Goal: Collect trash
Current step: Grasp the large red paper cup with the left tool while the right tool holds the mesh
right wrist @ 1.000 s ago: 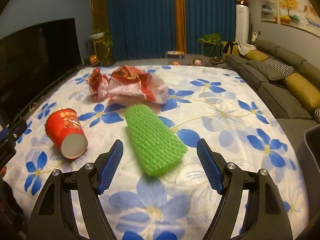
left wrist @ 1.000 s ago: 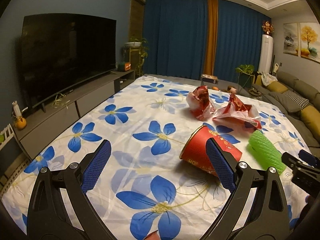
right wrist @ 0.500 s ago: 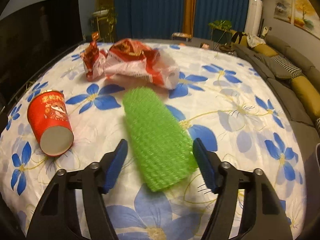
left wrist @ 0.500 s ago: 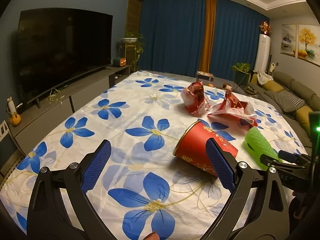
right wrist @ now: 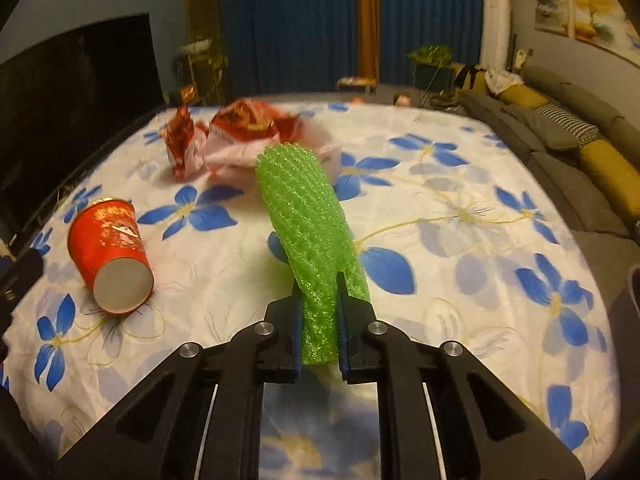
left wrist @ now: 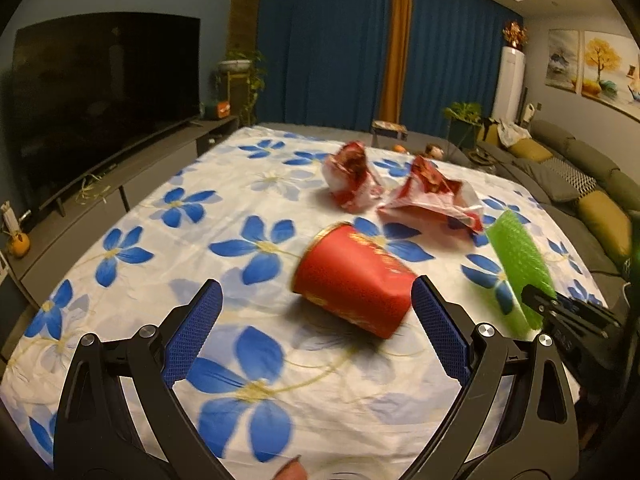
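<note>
The flowered desk carried a red cup on its side, just ahead of the left gripper, whose fingers stood spread. Two wrappers lay beyond. The right gripper was closing, its fingers pinching the green sleeve.

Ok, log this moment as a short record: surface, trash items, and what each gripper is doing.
surface: floral cloth, white with blue flowers
red paper cup: lying on its side, untouched
red wrappers: two crumpled pieces, beyond the cup
green foam net: near end pinched between the pads
left gripper: open, jaws wide, cup ahead of the fingers
right gripper: jaws closing on the green foam net, squeezing it narrow
collected so far: cannot tell, no bin in view
</note>
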Tool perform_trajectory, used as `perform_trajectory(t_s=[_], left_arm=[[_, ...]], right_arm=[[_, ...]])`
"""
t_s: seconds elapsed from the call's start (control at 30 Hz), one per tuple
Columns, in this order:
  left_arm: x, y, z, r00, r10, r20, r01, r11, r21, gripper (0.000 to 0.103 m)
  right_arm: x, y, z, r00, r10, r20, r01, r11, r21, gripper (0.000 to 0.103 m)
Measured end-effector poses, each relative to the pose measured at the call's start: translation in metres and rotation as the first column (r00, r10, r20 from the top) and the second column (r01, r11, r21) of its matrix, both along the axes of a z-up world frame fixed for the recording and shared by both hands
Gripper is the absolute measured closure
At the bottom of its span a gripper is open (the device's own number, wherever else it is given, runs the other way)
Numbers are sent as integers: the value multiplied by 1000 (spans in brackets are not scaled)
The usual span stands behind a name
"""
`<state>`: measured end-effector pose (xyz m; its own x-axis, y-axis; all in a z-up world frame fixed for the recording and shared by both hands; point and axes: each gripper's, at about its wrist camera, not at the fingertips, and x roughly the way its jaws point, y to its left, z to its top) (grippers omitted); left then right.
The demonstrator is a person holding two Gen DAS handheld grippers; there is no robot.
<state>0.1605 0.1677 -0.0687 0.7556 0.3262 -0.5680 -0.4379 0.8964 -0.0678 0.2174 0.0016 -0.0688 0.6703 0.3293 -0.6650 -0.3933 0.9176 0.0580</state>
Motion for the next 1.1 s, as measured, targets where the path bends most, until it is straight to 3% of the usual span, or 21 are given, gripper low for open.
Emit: perform_trajectory(t_s=[0.33,0.67,0.9,1.1], left_arm=[[55,-17,-12,995,31,-98,-39,996,-86,9],[73,-3,-26,986,49,-157,-68,990,-121,10],[68,2,-35,987,-19,-157,-8,985,-170,36],[58,4,-36,992,-41,-122,19,984,-177,37]], right_arm=[[-29,-44,17,998,-42,52,37,995,97,89],[-36,-61,20,997,-49,58,41,990,133,89],[-39,-63,22,997,-51,60,42,989,139,89],[-43,-64,23,997,-51,64,42,989,141,89]])
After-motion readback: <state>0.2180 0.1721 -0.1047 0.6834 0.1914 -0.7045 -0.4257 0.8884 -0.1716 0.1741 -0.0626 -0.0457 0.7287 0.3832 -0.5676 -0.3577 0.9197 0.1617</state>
